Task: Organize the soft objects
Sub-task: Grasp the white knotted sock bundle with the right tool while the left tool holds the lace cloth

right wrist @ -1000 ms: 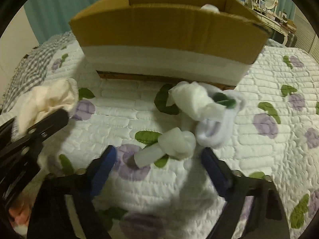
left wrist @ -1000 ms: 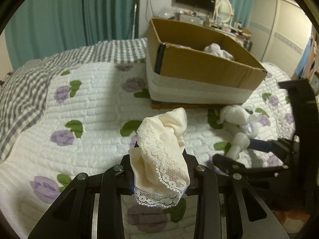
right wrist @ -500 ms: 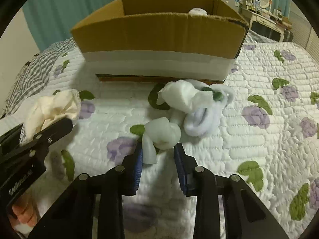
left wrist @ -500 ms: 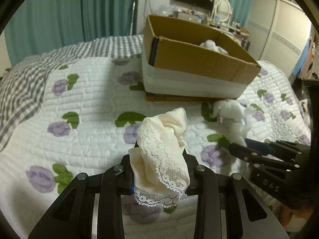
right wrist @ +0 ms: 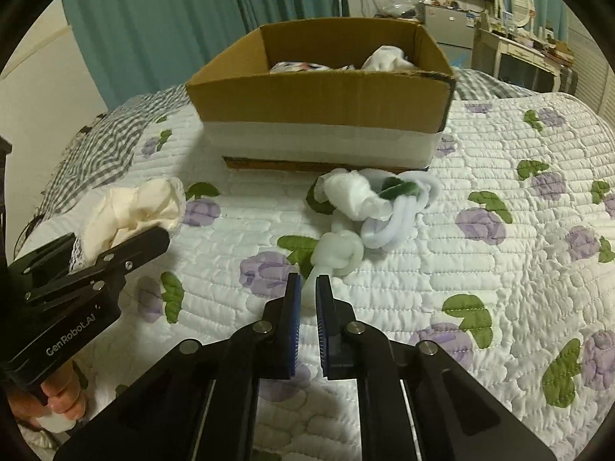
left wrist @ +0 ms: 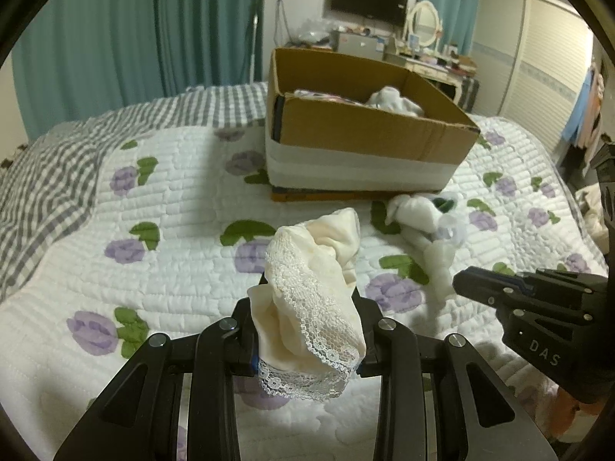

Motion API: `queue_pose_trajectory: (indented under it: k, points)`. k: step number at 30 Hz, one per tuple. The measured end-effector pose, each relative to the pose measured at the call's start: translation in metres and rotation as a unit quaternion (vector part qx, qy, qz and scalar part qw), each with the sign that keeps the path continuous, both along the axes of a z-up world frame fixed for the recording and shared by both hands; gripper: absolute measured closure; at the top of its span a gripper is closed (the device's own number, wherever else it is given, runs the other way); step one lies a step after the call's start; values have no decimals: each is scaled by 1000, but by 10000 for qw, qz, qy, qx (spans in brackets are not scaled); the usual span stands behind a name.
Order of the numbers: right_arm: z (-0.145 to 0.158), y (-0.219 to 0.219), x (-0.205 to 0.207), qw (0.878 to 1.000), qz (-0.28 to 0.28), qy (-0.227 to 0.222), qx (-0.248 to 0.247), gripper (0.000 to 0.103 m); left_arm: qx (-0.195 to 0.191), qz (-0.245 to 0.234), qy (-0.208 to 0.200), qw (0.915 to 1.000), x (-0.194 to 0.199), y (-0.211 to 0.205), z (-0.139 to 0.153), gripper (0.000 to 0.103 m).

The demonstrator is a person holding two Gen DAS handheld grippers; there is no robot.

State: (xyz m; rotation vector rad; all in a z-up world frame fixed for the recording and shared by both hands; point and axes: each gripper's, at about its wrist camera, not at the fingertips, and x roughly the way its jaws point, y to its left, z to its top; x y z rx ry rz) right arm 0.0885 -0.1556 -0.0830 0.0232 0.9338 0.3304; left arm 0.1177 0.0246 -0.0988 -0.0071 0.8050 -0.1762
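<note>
My left gripper (left wrist: pixel 307 349) is shut on a cream lace-trimmed cloth (left wrist: pixel 311 292) and holds it above the quilt; the cloth also shows in the right wrist view (right wrist: pixel 134 207). My right gripper (right wrist: pixel 306 288) is shut on the tail of a knotted white sock (right wrist: pixel 338 253), which still lies on the quilt. More white socks (right wrist: pixel 369 199) lie tangled just beyond it, also seen in the left wrist view (left wrist: pixel 419 211). An open cardboard box (left wrist: pixel 365 134) stands behind, with soft white items inside (right wrist: pixel 388 57).
The flowered white quilt (right wrist: pixel 499 269) covers the bed, with a grey checked blanket (left wrist: pixel 50 169) at the far left. Teal curtains (left wrist: pixel 134 38) and a dresser with a mirror (left wrist: pixel 423 27) stand beyond the bed.
My right gripper closed from wide open onto the knotted sock's tail. Both grippers drew back from the box, the left one still holding the cloth.
</note>
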Motion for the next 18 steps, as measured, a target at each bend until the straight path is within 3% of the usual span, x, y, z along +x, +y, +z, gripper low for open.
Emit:
queue_pose_trajectory:
  k: [2, 4, 7, 13, 14, 15, 16, 18]
  points:
    - [-1, 2, 2, 9998, -81, -14, -168, 91, -11, 16, 14, 10000, 2, 1, -1, 71]
    - [-3, 1, 4, 9996, -165, 12, -223, 61, -49, 37, 24, 10000, 4, 4, -3, 71]
    - [-8, -1, 12, 9992, -344, 65, -168, 39, -89, 64, 30, 9999, 8, 7, -5, 71]
    - [-23, 4, 41, 9979, -502, 344, -220, 40, -217, 90, 80, 9997, 18, 15, -8, 71]
    - [-25, 5, 44, 9976, -539, 364, -244, 44, -216, 85, 71, 9997, 18, 15, -8, 71]
    - [-28, 6, 46, 9971, -591, 382, -305, 64, -211, 77, 60, 9997, 19, 15, -8, 71]
    - [-30, 6, 47, 9965, -623, 416, -377, 72, -209, 65, 51, 9997, 19, 15, -7, 71]
    - [-29, 5, 45, 9967, -628, 385, -354, 73, -224, 37, 53, 9997, 18, 15, -6, 71]
